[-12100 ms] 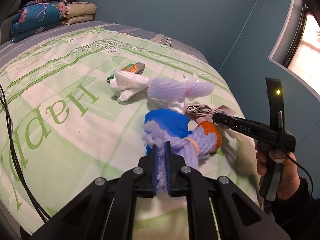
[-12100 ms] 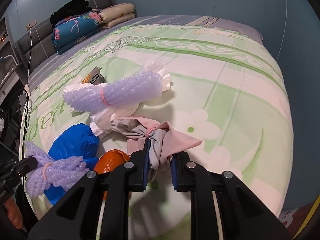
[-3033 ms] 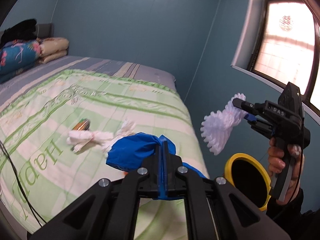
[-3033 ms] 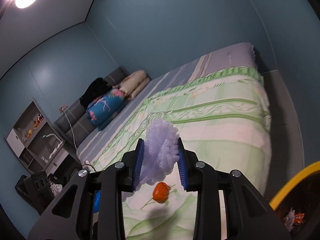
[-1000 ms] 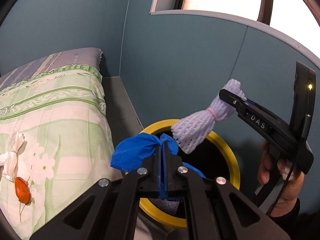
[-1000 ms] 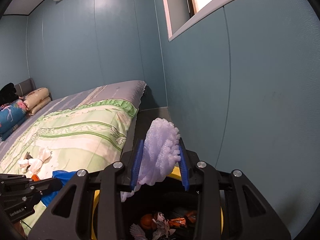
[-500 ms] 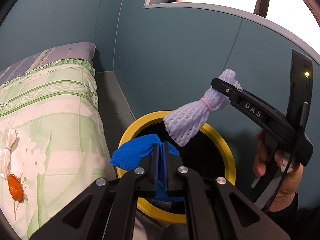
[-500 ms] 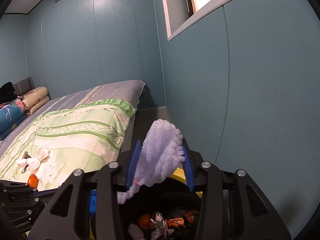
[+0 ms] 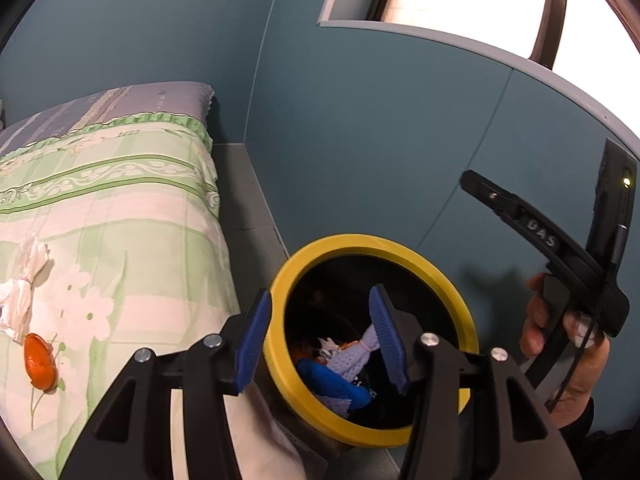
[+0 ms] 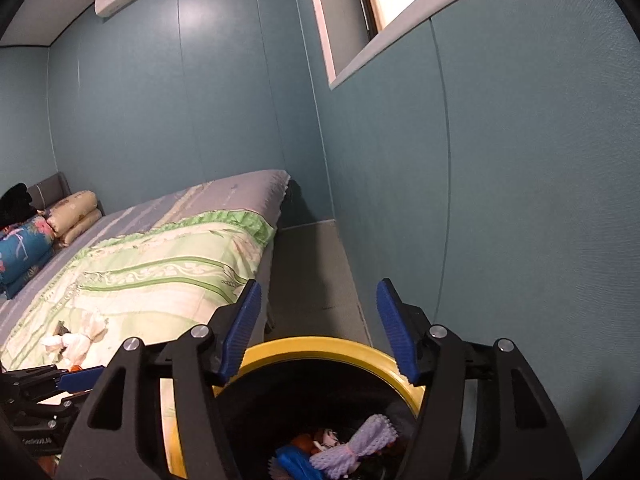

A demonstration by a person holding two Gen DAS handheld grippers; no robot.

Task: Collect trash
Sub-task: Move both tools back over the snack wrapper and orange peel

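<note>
both claws hang over the yellow-rimmed bin (image 9: 456, 296) with jaws opening and nothing between them, left claw (image 9: 318, 340), right claw (image 10: 318, 328). the blue bag (image 10: 296, 462) and foam net (image 10: 356, 446) lie inside it. orange peel (image 9: 39, 358) and a white wad (image 9: 20, 296) sit on the bed (image 9: 120, 208).

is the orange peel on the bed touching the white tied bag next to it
Apart. The left wrist view shows a strip of green bedcover between the orange peel and the lower end of the white tied bag.
</note>
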